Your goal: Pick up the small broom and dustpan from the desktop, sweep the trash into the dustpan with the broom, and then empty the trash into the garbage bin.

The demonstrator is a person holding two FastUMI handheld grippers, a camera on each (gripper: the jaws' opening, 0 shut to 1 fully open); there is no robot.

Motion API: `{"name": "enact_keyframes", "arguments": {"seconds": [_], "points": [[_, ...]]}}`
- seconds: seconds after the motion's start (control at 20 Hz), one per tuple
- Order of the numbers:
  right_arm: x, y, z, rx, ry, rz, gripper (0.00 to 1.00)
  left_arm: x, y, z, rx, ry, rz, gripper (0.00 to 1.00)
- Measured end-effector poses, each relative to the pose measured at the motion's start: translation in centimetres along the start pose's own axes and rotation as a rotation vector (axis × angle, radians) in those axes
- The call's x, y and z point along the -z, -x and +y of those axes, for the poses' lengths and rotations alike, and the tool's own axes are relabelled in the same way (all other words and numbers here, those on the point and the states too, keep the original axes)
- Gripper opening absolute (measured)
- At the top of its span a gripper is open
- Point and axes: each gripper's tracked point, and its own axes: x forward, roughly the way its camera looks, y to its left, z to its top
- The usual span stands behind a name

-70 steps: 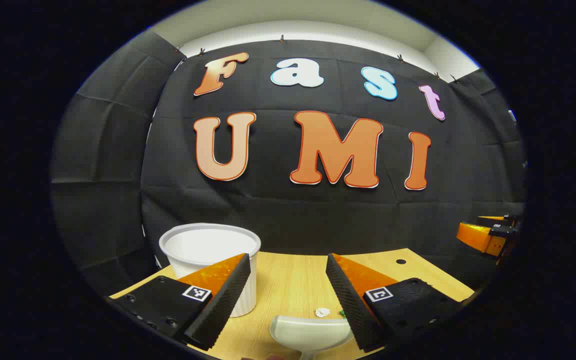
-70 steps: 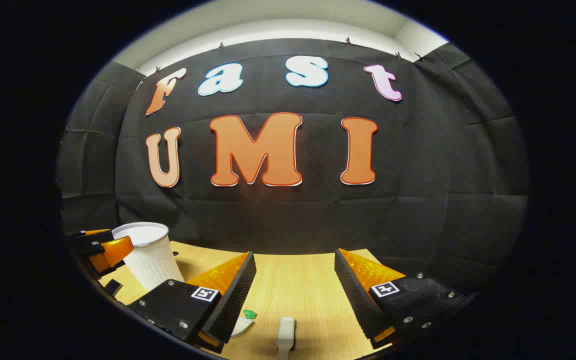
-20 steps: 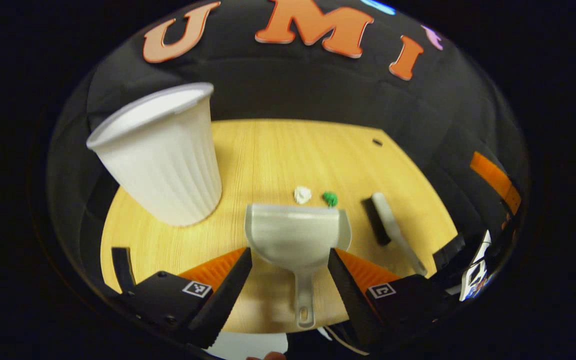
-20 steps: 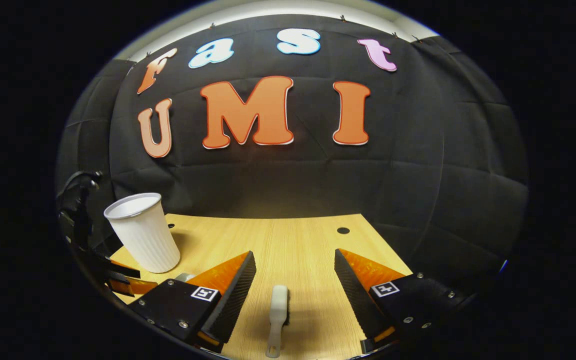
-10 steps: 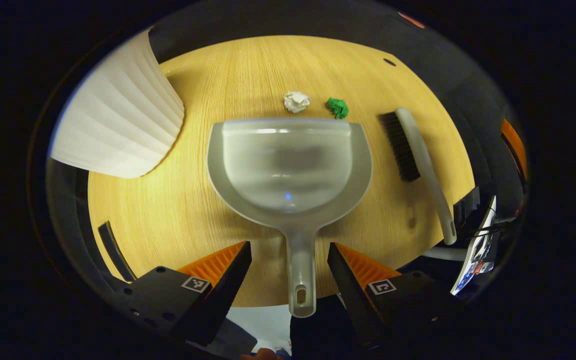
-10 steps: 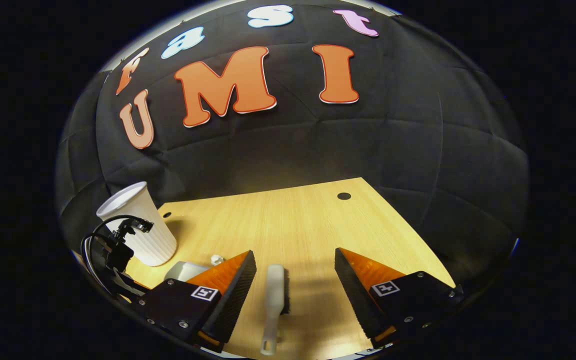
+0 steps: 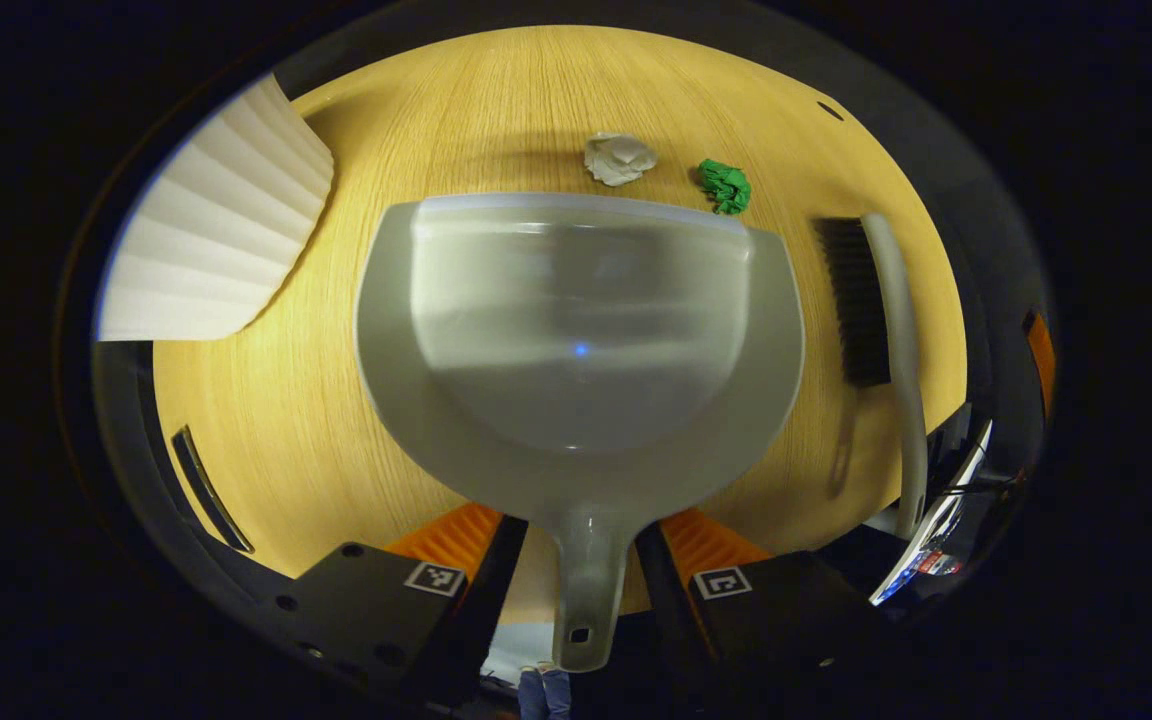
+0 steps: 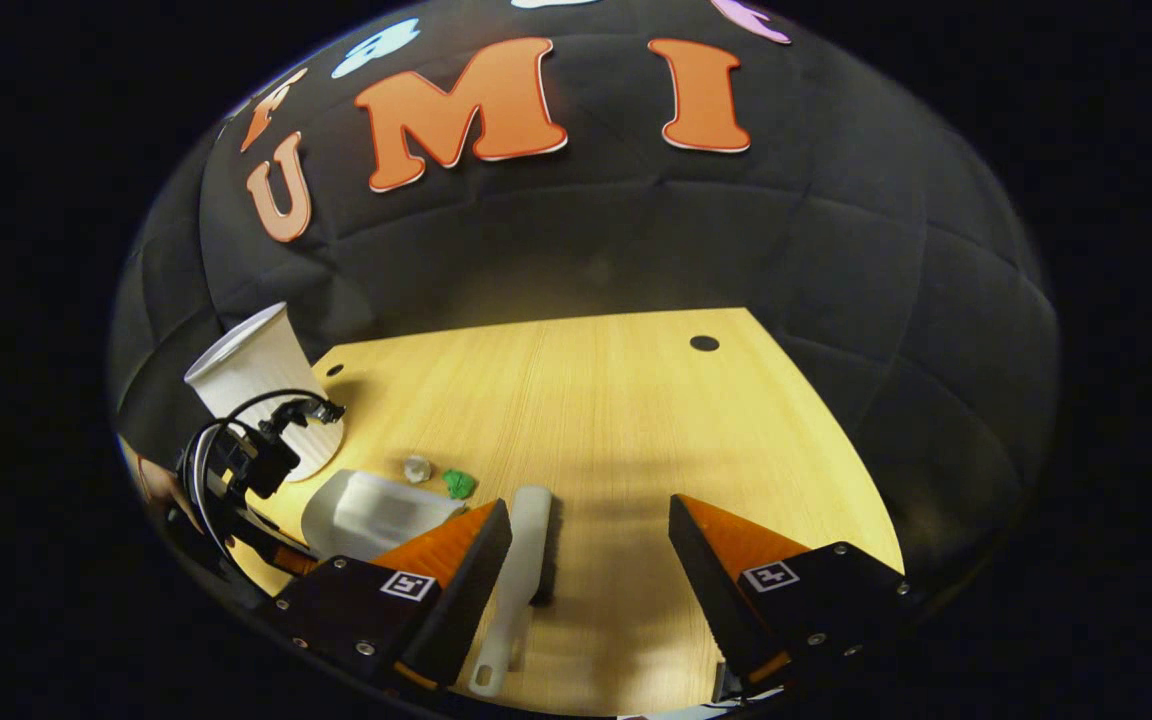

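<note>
Left gripper (image 7: 581, 560) has dropped over the dustpan (image 7: 576, 340); its fingers now straddle the handle, narrowed but not clearly clamped. Right gripper (image 8: 591, 560), fingers spread wide, has tilted down toward the broom (image 8: 516, 560), just right of the dustpan on the tabletop (image 8: 636, 420). Both pickups look imminent; trash (image 7: 619, 158) sits off the dustpan's lip.

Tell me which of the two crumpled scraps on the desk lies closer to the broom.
The green crumpled scrap. It lies between the white crumpled scrap and the white-handled, black-bristled broom, just past the grey plastic dustpan's front lip; the white one sits farther toward the ribbed white bin.
</note>
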Motion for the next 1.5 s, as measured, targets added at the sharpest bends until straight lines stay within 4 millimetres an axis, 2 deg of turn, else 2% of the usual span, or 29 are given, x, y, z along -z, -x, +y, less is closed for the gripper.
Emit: {"name": "enact_keyframes", "arguments": {"seconds": [0.1,0.15,0.2,0.3,0.5,0.6,0.7,0.85,1.0,1.05,1.2,1.3,1.35,1.4,1.5], "points": [[0.6,-0.7,1.2,-0.055,0.013,0.049,0.95,0.1,0.1,-0.3,0.017,-0.012,0.003,0.57],[1.3,-0.7,2.0,-0.095,0.031,0.090,0.95,0.1,0.2,-0.3,0.014,-0.030,0.011,0.54],[2.0,-0.8,2.4,-0.112,0.049,0.124,0.95,0.3,0.0,-0.3,0.011,-0.049,0.014,0.46],[3.6,-1.2,2.8,-0.130,0.084,0.191,0.96,0.1,0.2,0.1,-0.004,-0.072,-0.018,0.38],[6.0,-1.4,3.9,-0.188,0.063,0.322,0.96,-0.7,0.8,0.9,0.000,-0.111,-0.089,0.31],[7.9,-2.1,3.8,-0.170,0.081,0.397,0.96,-1.3,1.1,1.0,0.008,-0.136,-0.122,0.30],[9.2,-1.3,3.9,-0.190,0.084,0.483,0.96,-1.9,1.3,1.2,0.017,-0.157,-0.148,0.30],[11.6,-1.5,4.9,-0.205,0.060,0.583,0.96,-2.0,1.1,1.5,0.031,-0.191,-0.157,0.30],[14.6,-2.2,4.4,-0.145,0.102,0.676,0.96,-3.5,1.5,2.0,0.031,-0.236,-0.188,0.30],[15.4,-2.2,4.2,-0.129,0.123,0.703,0.96,-2.9,1.1,2.1,0.026,-0.257,-0.203,0.30],[16.3,-2.3,4.6,-0.104,0.147,0.750,0.96,-3.5,1.3,2.8,0.043,-0.284,-0.228,0.30],[16.6,-2.5,4.6,-0.071,0.159,0.775,0.96,-2.9,1.7,3.4,0.064,-0.301,-0.234,0.30],[16.7,-2.5,4.7,-0.061,0.161,0.781,0.87,-3.0,1.7,3.6,0.069,-0.317,-0.240,0.30],[16.9,-2.5,4.6,-0.042,0.156,0.797,0.96,-3.1,1.8,3.7,0.071,-0.335,-0.243,0.30],[17.8,-2.2,4.9,-0.031,0.133,0.854,0.64,-3.3,2.0,3.9,0.075,-0.371,-0.252,0.30]]}}
